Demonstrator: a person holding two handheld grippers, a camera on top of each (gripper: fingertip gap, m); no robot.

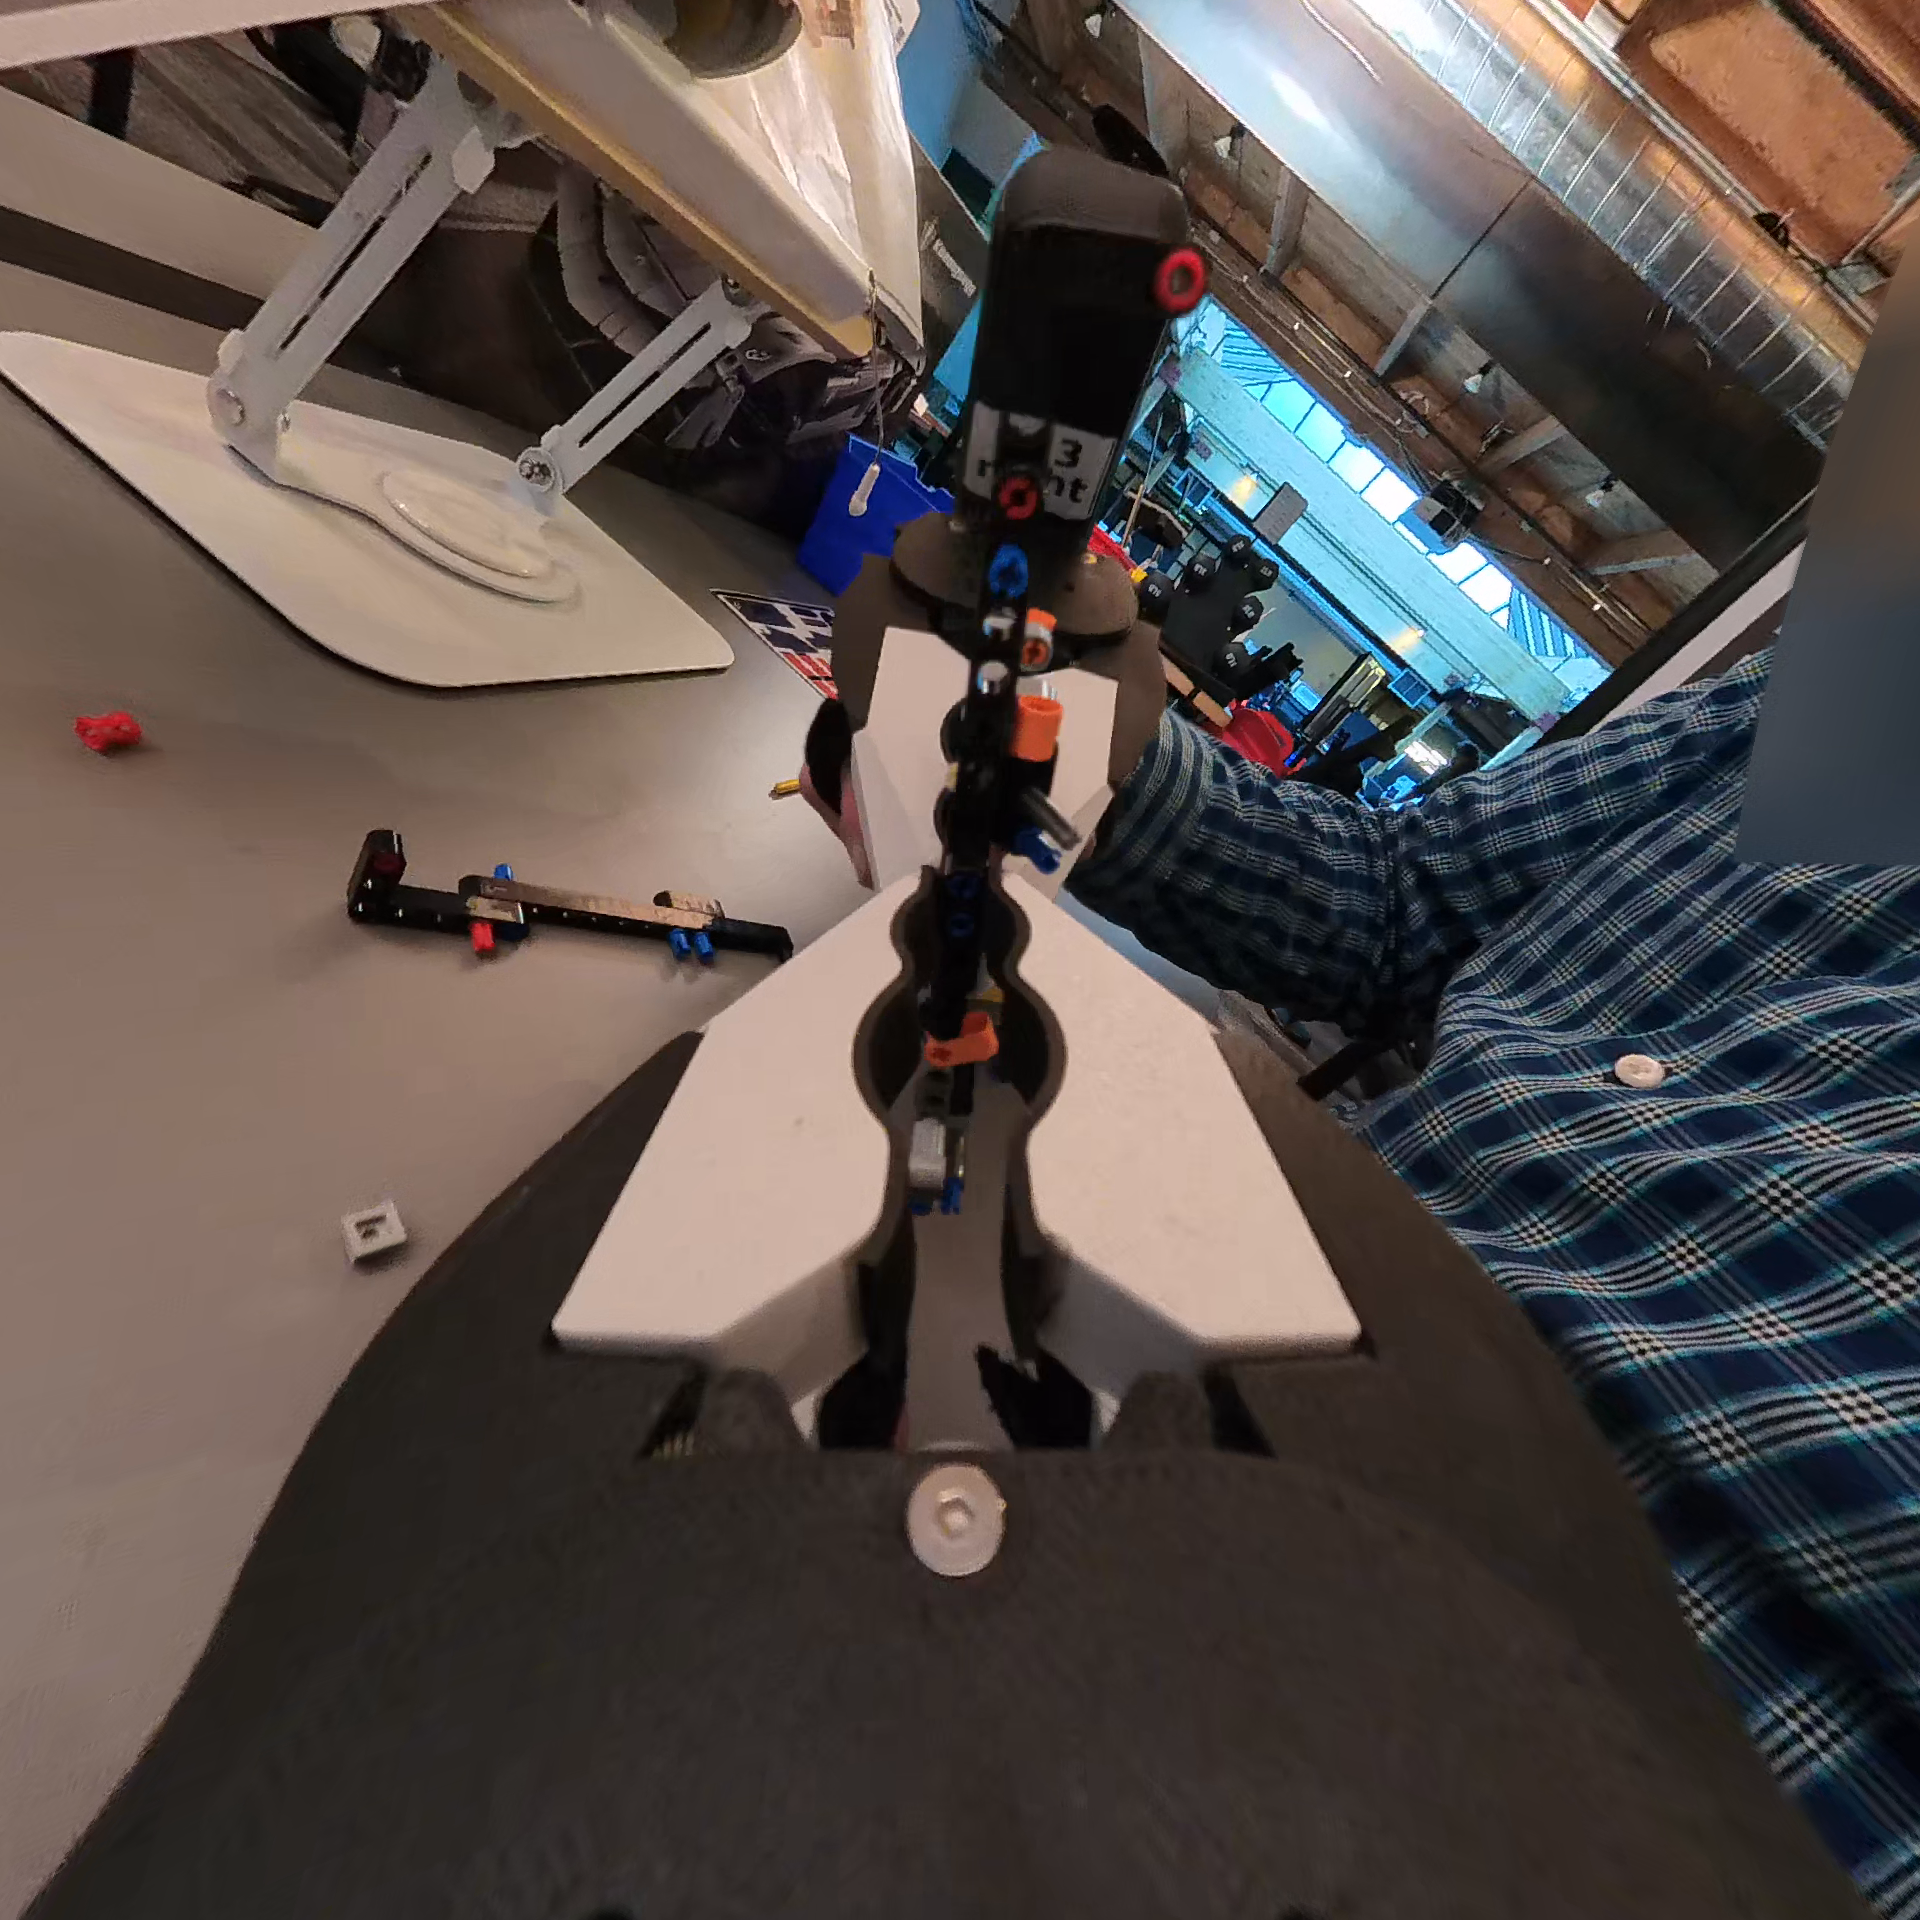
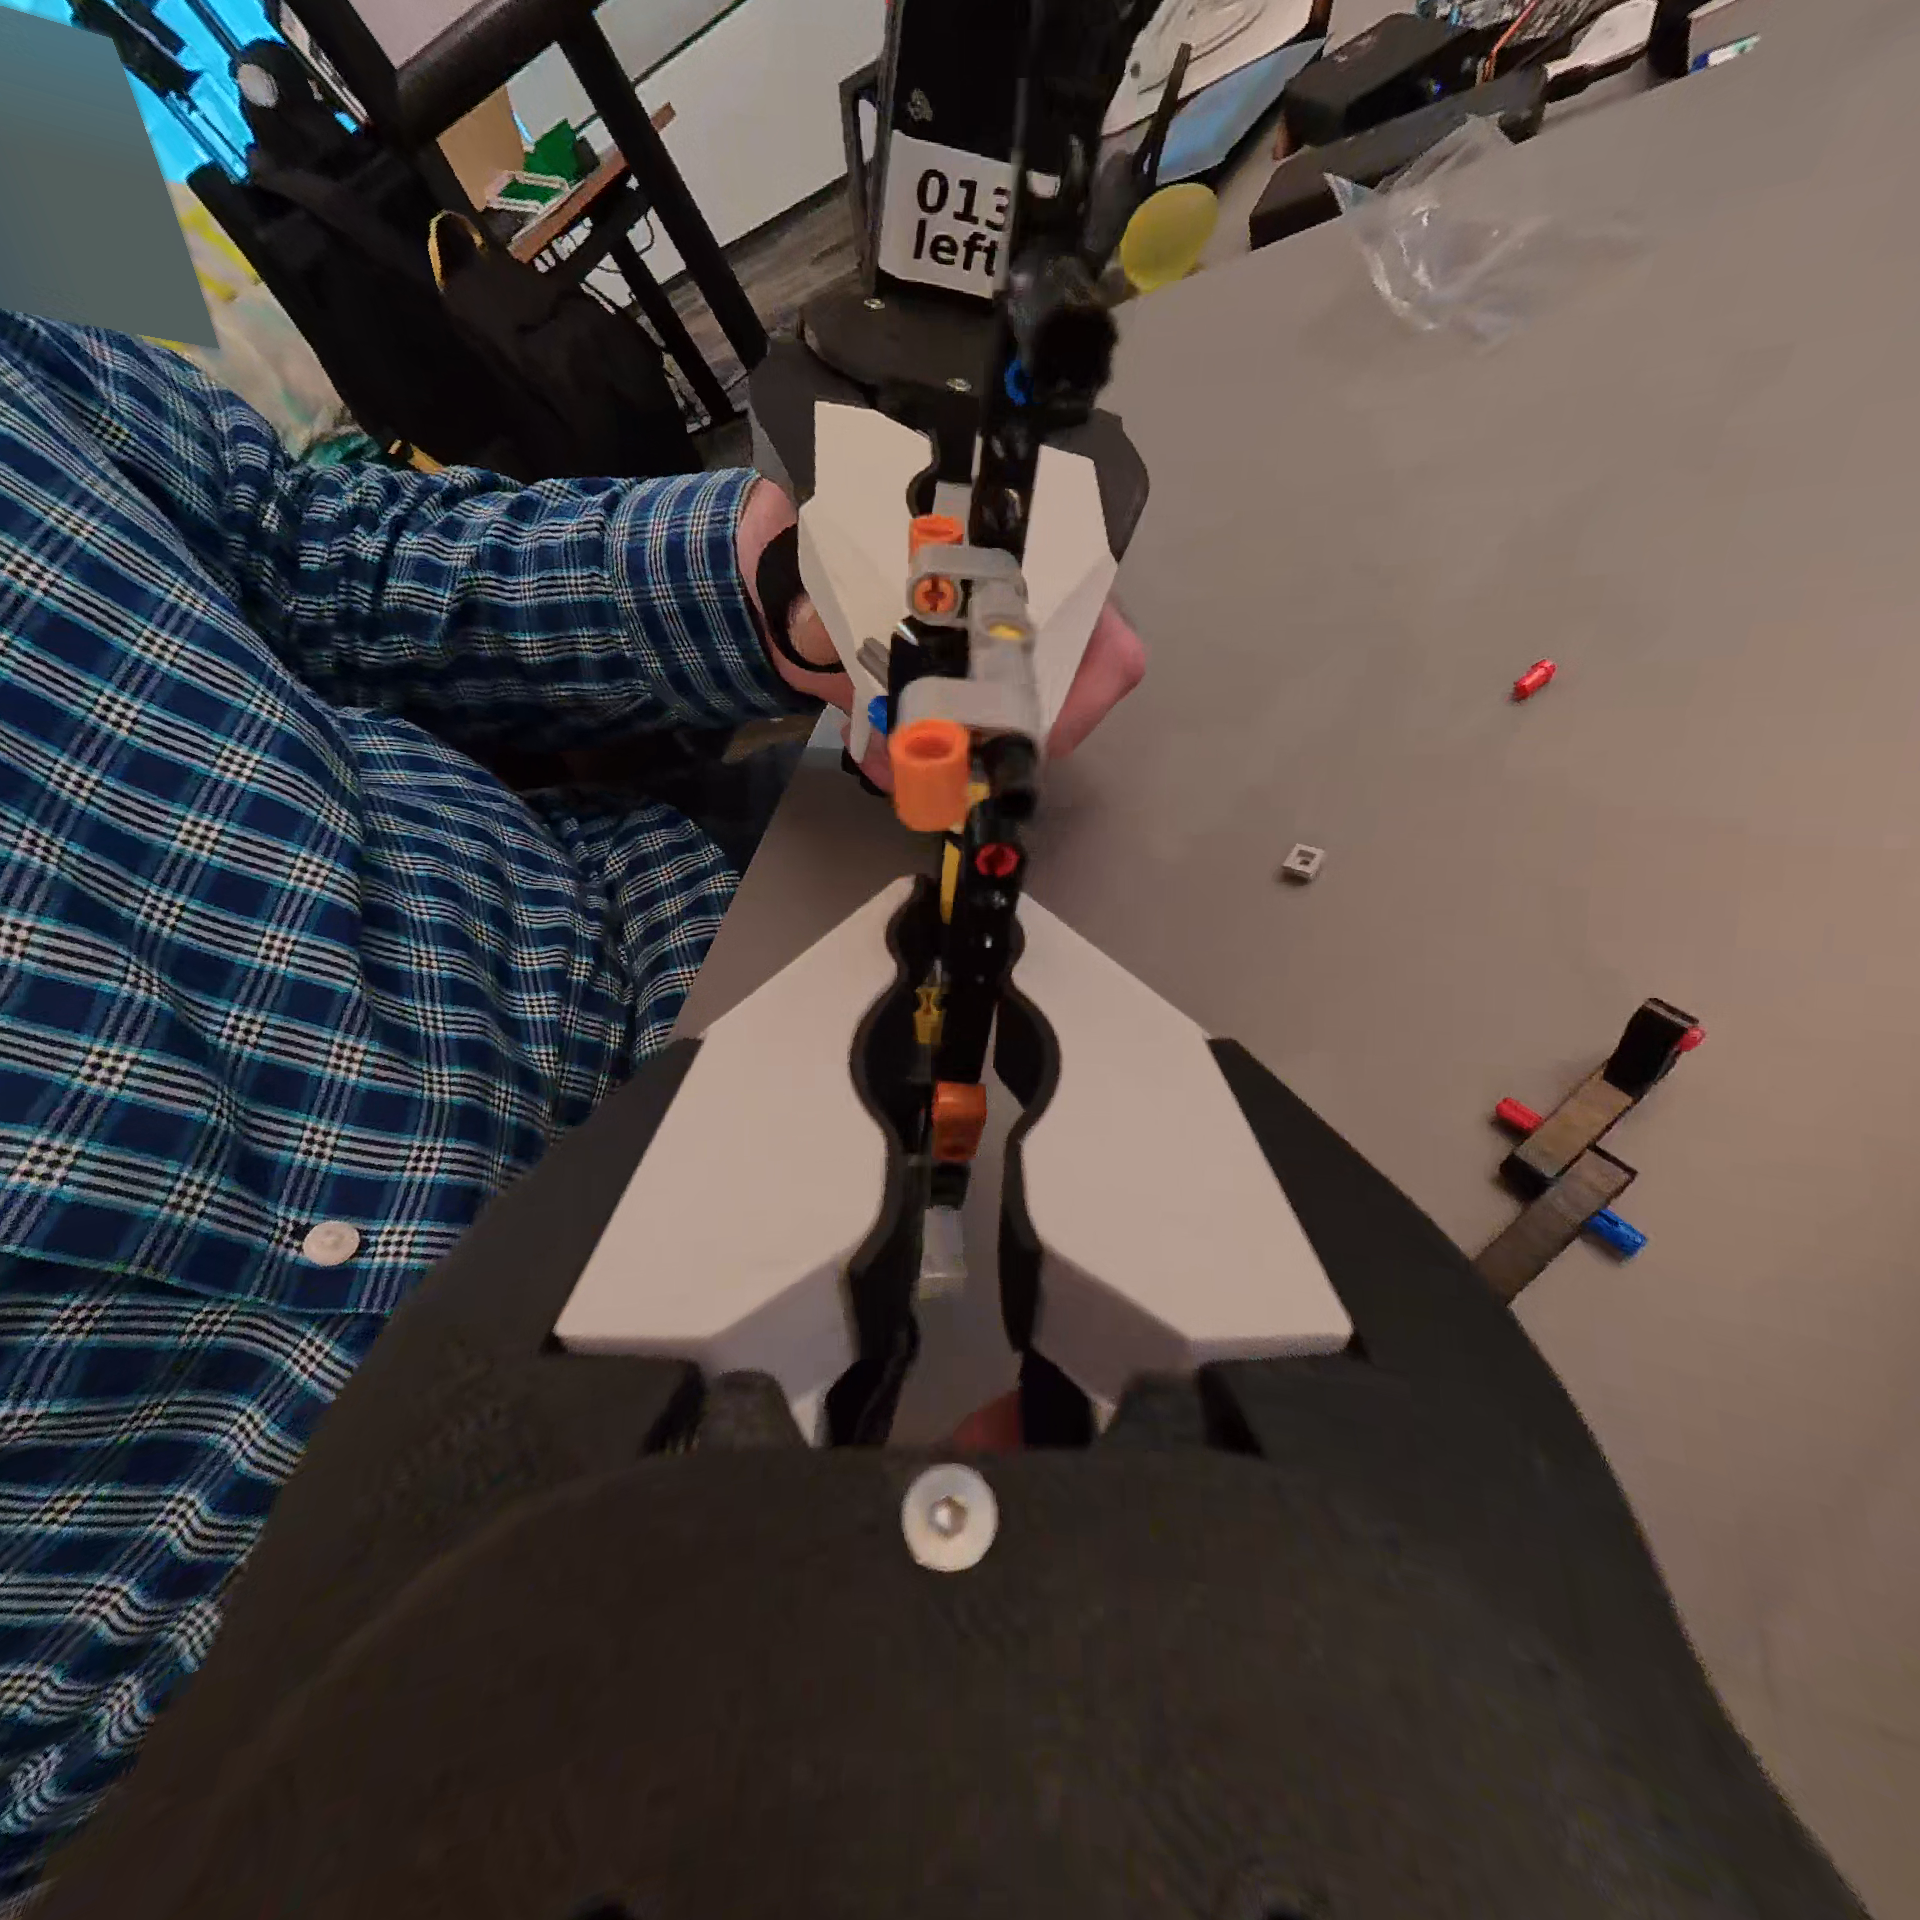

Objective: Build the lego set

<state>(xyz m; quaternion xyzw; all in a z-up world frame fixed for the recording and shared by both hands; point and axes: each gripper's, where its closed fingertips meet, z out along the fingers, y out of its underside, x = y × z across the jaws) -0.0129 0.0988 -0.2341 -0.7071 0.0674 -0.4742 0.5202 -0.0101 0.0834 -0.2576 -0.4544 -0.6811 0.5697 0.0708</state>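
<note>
Across the grey tabletop [image 1: 260, 1039] lie scattered parts, and beyond it the left wrist view shows a workshop with metal ducting and bright windows. On the table stands a white tilting stand [image 1: 343, 457]; nearer lie a second black beam assembly [image 1: 566, 914] with red and blue pins, a small grey square piece [image 1: 372, 1231] and a loose red piece [image 1: 107, 730]. In the right wrist view a crumpled clear plastic bag [image 2: 1455, 249] sits at the far side of the table, with a red pin [image 2: 1534, 680] lying apart from it. Held above the table, between the two tools, is the long black lego assembly [image 1: 982, 790], set with orange connectors, grey pieces and blue pins. The left gripper [image 1: 956, 935] is clamped on one end of it, its white fingers [image 1: 790, 1143] pressed close on the beam. The right gripper [image 2: 956, 935] faces it from the opposite side and pinches the other end, so the tips of the two tools nearly meet and the assembly hides much of each. A plaid blue sleeve [image 1: 1351, 883] reaches to the right tool, and a hand [image 2: 1101, 675] wraps the handle of the left one.
</note>
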